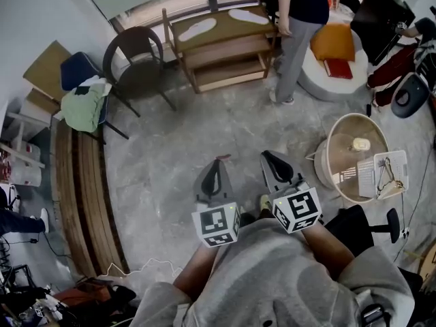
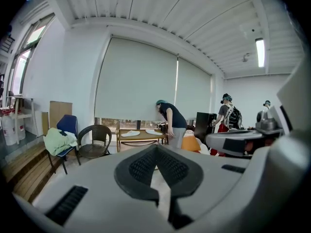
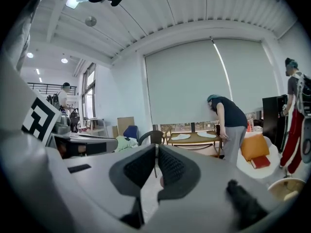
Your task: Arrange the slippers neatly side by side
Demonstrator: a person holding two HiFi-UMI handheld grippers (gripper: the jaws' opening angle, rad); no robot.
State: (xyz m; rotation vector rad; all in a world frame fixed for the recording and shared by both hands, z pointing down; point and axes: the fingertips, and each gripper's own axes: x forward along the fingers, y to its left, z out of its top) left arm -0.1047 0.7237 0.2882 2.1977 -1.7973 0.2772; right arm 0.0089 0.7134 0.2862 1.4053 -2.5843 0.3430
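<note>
The left gripper (image 1: pixel 217 163) and right gripper (image 1: pixel 270 159) are both closed on nothing; the slippers (image 1: pixel 197 27) lie apart on the bench (image 1: pixel 221 29) at twelve o'clock, well away; I'd approach first, open late, and avoid the person (image 1: pixel 300 19) at one o'clock.

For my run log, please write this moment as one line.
left gripper: shut, empty | right gripper: shut, empty | slippers: apart on bench, far off | person: by bench
</note>
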